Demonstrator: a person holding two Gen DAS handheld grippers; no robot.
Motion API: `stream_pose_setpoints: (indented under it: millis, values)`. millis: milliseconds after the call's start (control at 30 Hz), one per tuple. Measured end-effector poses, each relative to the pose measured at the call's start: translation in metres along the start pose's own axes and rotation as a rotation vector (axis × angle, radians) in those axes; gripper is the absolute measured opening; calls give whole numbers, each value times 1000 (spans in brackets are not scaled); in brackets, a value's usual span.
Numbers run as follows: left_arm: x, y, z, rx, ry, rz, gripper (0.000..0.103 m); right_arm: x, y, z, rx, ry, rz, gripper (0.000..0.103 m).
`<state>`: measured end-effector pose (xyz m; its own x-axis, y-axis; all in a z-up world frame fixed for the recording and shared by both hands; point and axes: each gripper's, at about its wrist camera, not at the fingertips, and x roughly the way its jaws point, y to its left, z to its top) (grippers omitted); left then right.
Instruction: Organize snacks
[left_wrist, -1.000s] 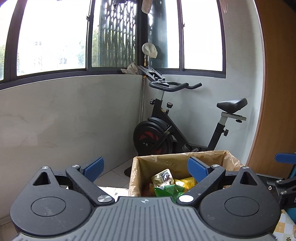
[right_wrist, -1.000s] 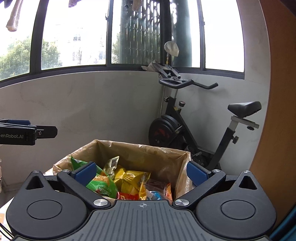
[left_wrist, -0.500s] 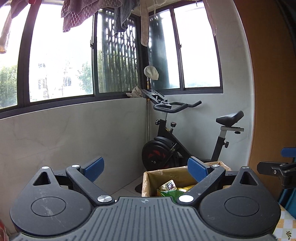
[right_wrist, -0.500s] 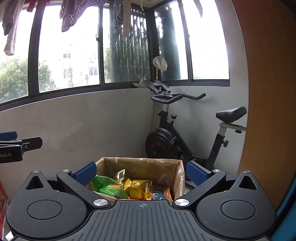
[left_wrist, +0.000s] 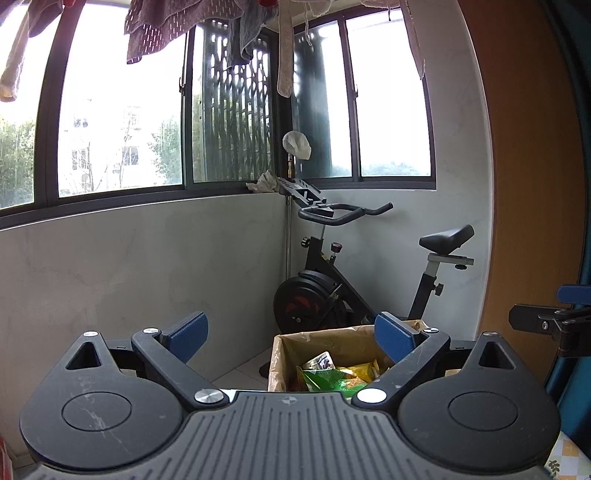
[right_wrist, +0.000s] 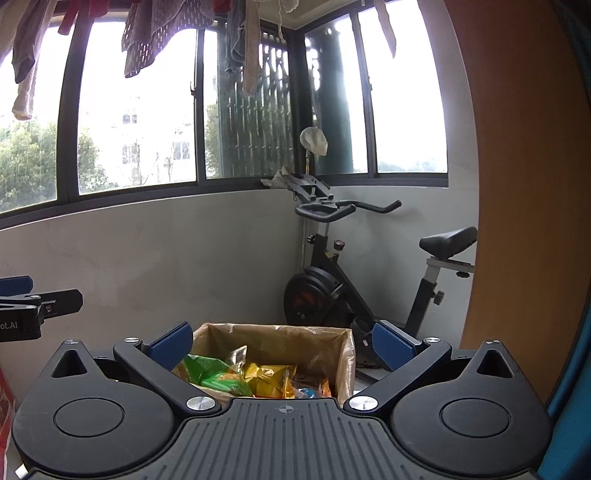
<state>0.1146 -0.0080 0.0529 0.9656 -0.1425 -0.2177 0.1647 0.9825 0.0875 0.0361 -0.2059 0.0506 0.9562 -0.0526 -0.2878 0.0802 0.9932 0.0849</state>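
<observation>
The left tool hangs released, its blue pads spread wide with nothing between them. The right tool is likewise released and empty. Both are raised and level, looking across the room rather than down.

Just beyond and below them stands a cardboard box lined with a brownish plastic bag. Inside lie the snacks: a green packet, a yellow packet, a crinkled silvery pouch and some smaller orange and blue wrappers at the right side, partly hidden by the tool body. From the left view the same box sits off to the right. Behind it is an exercise bike in the corner, under windows hung with laundry.

The risks, as I judge them: packets are thin and slippery, so a grab at a corner may slip or tear, and a hard clench could crush the contents. Reaching deep, a finger could snag the loose bag liner and drag it up. The box's near edge is hidden, so a blind descent may knock it.
</observation>
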Motion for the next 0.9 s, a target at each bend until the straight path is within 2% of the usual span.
stream_pose_setpoints:
  millis: [900]
  values:
    - [-1,2,-4,-35,17,12,98,-2,7,-1,-7,12,-10,103]
